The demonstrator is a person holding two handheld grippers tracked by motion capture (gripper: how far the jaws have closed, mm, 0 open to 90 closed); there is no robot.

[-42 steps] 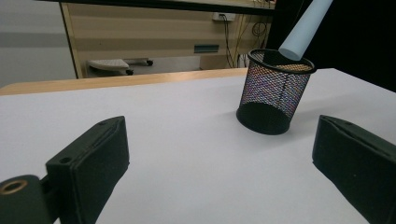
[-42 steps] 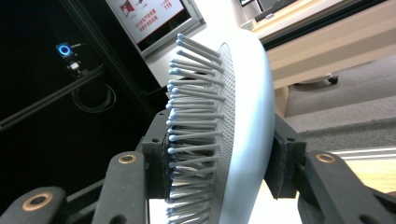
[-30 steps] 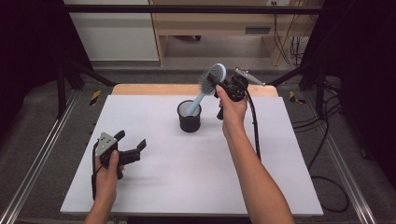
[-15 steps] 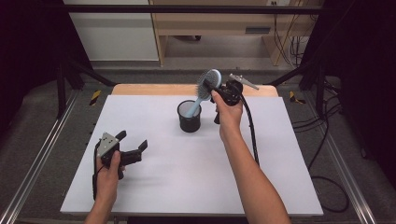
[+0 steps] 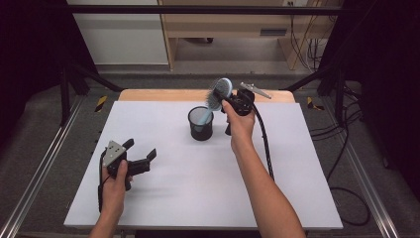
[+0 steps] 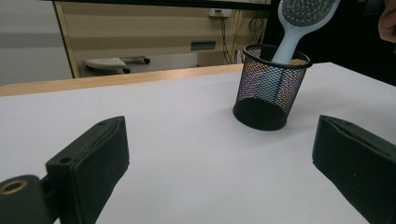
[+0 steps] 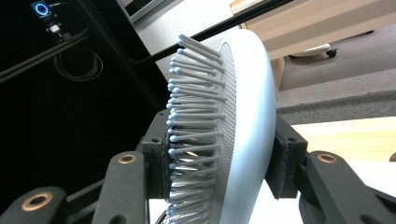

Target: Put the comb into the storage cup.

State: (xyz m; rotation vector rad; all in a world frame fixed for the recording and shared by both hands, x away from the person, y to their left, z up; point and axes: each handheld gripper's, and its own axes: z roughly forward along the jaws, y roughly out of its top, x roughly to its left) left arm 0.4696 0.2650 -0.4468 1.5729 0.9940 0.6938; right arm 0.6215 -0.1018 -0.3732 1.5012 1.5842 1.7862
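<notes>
A light blue hairbrush (image 5: 218, 94) stands tilted with its handle down inside a black mesh cup (image 5: 200, 124) near the table's back middle. My right gripper (image 5: 225, 96) is shut on the brush's head; in the right gripper view its pads press the bristle side and the back of the hairbrush (image 7: 233, 130). My left gripper (image 5: 141, 154) rests low over the front left of the table, open with nothing between its jaws. The left gripper view looks between those jaws at the mesh cup (image 6: 271, 88) and the hairbrush (image 6: 299, 23) rising out of it.
The white table top (image 5: 198, 188) reaches to a wooden strip (image 5: 163, 95) along its far edge. A black cable (image 5: 265, 144) trails from the right gripper along the forearm. Metal rails (image 5: 39, 168) flank the table; wooden furniture (image 5: 233, 25) stands behind.
The right gripper and the brush have shifted slightly left and down, bringing the handle deeper into the cup. The left gripper has stayed where it was.
</notes>
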